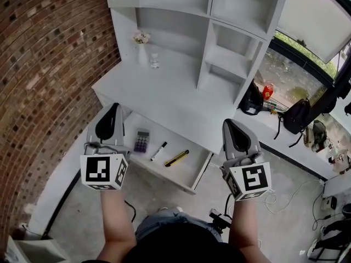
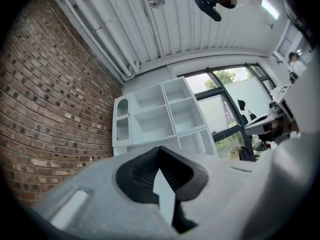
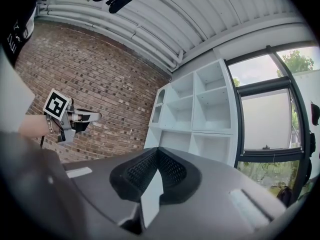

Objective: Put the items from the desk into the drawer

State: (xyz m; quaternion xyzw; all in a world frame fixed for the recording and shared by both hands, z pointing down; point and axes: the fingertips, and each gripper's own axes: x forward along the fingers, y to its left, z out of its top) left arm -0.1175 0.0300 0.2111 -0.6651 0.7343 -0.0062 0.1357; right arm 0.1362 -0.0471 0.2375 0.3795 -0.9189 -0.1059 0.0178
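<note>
Drawer: pulled open under the desk's front edge, in the middle of the head view; three items lie on its floor.
Calculator: dark, flat in the drawer toward its 9 o'clock end.
Marker: white with a black cap, just at 3 o'clock of the calculator, apart from it.
Yellow and black tool: slim, at 3 o'clock of the marker, near the drawer's middle; its kind cannot be told.
Left gripper: jaws pressed together with nothing between them; it is held in the air at 9 o'clock of the drawer, tip toward the desk, and overlaps the drawer's left end in the head view.
Right gripper: jaws pressed together, nothing between them; it is held in the air at 3 o'clock of the drawer, past its right end, and points the same way.
Desk: white top at 12 o'clock of the drawer.
Vase: white, with pale flowers, at the desk's far 11 o'clock corner.
Jar: small and clear, just at 3 o'clock of the vase.
Shelf unit: white open compartments rising from the back of the desk.
Brick wall: runs along the 9 o'clock side.
Backpacks: dark, on the ledge by the window at 3 o'clock.
</note>
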